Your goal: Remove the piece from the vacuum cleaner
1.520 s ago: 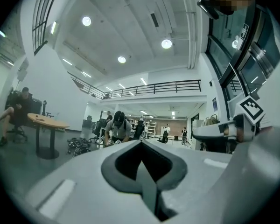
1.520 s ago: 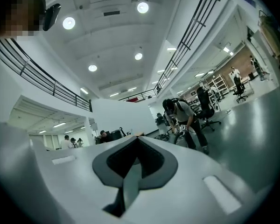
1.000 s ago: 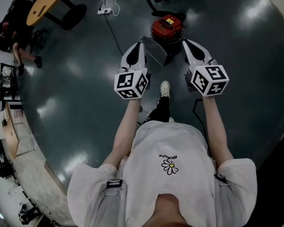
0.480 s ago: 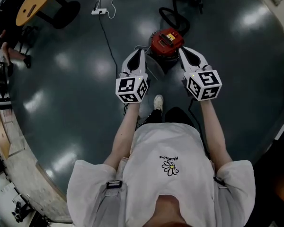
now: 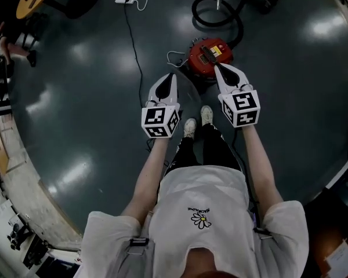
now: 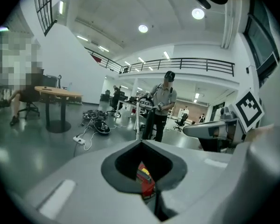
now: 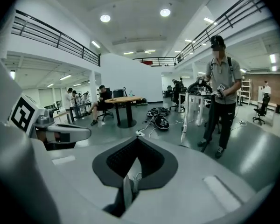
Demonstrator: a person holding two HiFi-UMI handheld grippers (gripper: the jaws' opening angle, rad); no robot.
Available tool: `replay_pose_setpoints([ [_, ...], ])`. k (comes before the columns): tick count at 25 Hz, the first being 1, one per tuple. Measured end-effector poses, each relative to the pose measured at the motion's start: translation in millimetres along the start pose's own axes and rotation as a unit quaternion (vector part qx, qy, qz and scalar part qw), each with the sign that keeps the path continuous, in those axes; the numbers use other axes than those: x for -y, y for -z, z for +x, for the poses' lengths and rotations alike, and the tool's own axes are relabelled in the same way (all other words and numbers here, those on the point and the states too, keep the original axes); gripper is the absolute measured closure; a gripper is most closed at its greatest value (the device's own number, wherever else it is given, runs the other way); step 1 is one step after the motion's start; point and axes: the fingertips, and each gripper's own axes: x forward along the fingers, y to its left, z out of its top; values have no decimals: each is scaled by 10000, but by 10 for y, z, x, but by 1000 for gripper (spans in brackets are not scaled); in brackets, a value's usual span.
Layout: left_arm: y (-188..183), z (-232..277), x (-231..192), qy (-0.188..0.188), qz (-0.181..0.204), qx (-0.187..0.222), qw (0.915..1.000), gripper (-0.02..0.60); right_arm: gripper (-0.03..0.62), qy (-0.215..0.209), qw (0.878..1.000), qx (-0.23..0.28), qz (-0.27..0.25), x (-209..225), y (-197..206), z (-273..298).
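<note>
The red vacuum cleaner [image 5: 207,52] stands on the floor [image 5: 98,126] just ahead of both grippers. Left gripper [image 5: 170,77] and right gripper [image 5: 216,68] have their jaws together, holding nothing. The right gripper's tip seems nearest the vacuum cleaner, possibly above it.

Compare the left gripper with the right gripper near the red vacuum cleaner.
Reach: in the head view the grey right gripper has its tip overlapping the rim of the round red vacuum cleaner; the grey left gripper points short of it, over dark floor.
Sight line: the left gripper's own view shows the red vacuum cleaner through its jaw opening; the right gripper's shows no red.
Shared: both have jaws closed tip to tip, holding nothing.
</note>
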Motion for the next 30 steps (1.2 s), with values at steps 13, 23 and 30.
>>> replay_pose_setpoints([
  [13,1912,1362,-790,-756,-655,-1003,9899,581,569,-572,9871,-1494,-70,569,1928,1831],
  [23,3221,1598,-1225,-1173,-1272,-2170,9607,535,568,-814,9506,-2873,-848,478,3264,2639],
  [30,3523,1894,-1413,-1636,-2126,-2555,9288,348,569,-648,9576,-2638,-960,498,3229,2697],
])
